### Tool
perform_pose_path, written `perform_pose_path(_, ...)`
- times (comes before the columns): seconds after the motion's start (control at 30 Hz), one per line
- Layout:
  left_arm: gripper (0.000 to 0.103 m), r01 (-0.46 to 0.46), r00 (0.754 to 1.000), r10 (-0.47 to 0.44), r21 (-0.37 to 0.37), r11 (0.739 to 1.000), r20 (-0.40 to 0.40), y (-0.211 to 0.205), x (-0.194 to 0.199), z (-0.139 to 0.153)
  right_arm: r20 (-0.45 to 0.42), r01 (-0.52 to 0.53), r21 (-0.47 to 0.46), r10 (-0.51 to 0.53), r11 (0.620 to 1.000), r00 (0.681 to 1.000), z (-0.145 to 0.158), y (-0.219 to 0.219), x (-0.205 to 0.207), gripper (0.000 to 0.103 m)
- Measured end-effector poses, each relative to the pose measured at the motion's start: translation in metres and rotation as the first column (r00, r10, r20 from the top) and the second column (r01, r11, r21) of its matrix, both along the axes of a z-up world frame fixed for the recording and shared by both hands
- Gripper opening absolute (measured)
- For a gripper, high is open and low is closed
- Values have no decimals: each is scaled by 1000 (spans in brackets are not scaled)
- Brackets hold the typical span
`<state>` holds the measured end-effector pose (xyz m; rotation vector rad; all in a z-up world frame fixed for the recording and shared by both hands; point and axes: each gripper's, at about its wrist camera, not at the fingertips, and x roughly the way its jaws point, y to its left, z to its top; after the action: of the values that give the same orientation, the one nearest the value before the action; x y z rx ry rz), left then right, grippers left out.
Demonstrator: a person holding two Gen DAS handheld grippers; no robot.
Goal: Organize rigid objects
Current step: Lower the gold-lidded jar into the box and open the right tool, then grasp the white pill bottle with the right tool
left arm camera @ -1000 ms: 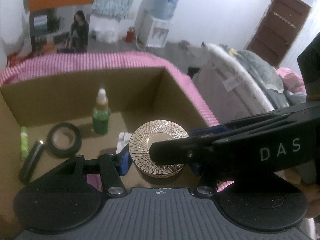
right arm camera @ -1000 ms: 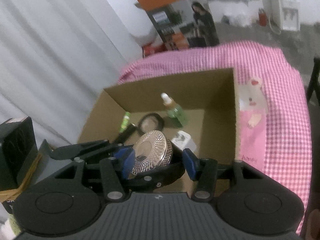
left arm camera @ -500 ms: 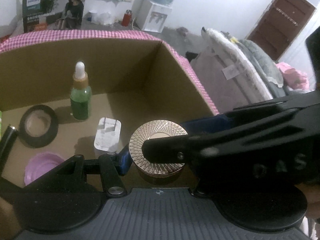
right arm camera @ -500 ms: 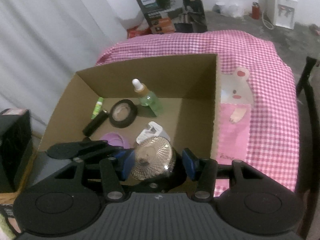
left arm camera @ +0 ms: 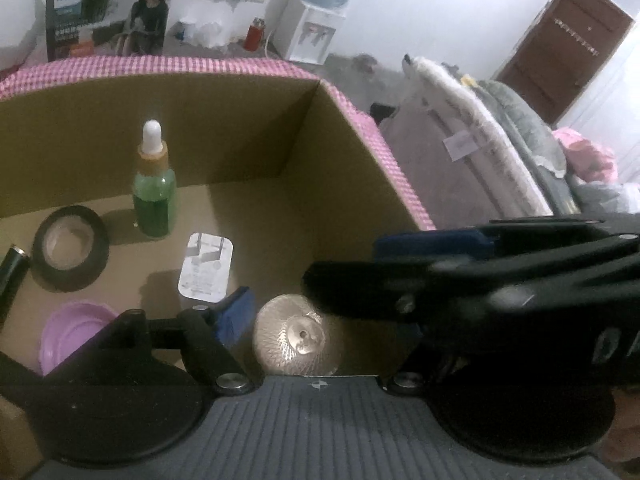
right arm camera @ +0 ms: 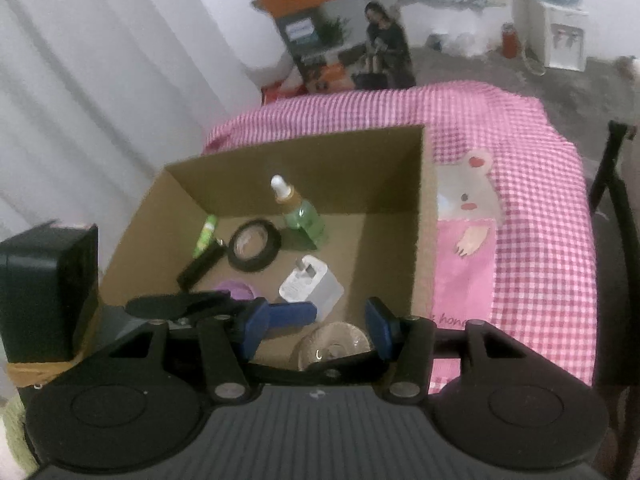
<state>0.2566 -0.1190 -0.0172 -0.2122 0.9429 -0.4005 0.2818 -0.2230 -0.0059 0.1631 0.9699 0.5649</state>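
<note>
Lying flat on the floor of the cardboard box (right arm camera: 416, 216) near its front right corner, between the spread-apart pads of the right tool (right arm camera: 316, 320) and left tool (left arm camera: 320, 312): gold ribbed compact (left arm camera: 298, 336), seemingly rigid, light, slick, best pinched across its rim.

The gold compact (left arm camera: 298, 336) has left the left gripper (left arm camera: 316, 312), lying in the box (left arm camera: 348, 168).

"hone…" on pink checked cloth (right arm camera: 520, 240)
</note>
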Motion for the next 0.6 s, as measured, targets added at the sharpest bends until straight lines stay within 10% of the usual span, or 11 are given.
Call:
perform_pose_path(0.37, 94, 63, 966, -88, 111, 992, 244, 2, -87, 52, 105, 124, 321, -166, 939, 981, 38, -56, -68, 57)
perform_pose_path(0.6, 99, 85, 931, -106, 75, 994, 348, 29, -162, 81, 161, 81, 374, -150, 924, 975, 51, -54, -121, 59)
